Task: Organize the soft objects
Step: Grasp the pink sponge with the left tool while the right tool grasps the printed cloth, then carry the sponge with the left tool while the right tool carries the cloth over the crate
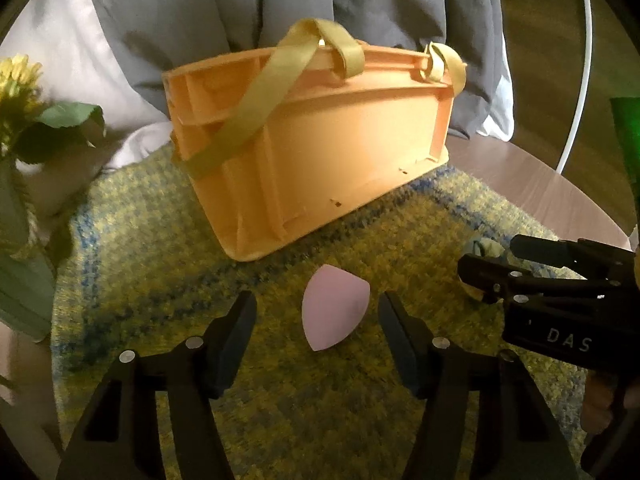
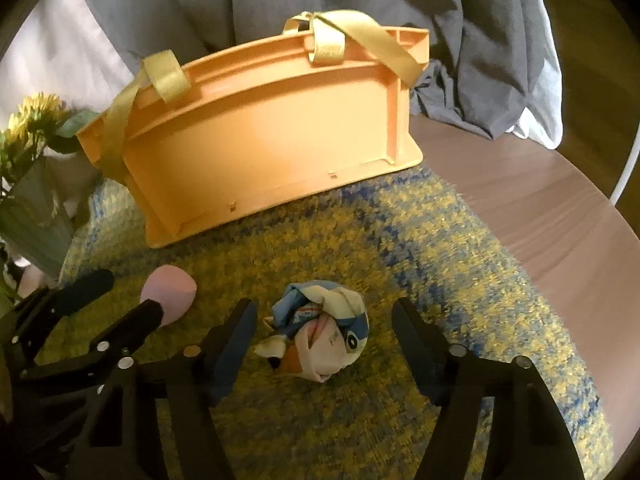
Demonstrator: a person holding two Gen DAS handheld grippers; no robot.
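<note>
- Left gripper: jaws apart, straddling a pink teardrop foam sponge lying on the yellow-blue woven mat (pads not touching).
- Right gripper: jaws apart around a crumpled blue-white cloth ball, before the orange plastic basket.

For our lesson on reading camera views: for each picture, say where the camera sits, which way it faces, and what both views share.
Left wrist: on the left tongs, angled down at the pink sponge lying between open fingers; right tongs enter from the right.
Right wrist: on the right tongs, angled down at the balled cloth between open fingers; left tongs at left.
Shared: orange basket, yellow mat, sponge, flowers.
</note>
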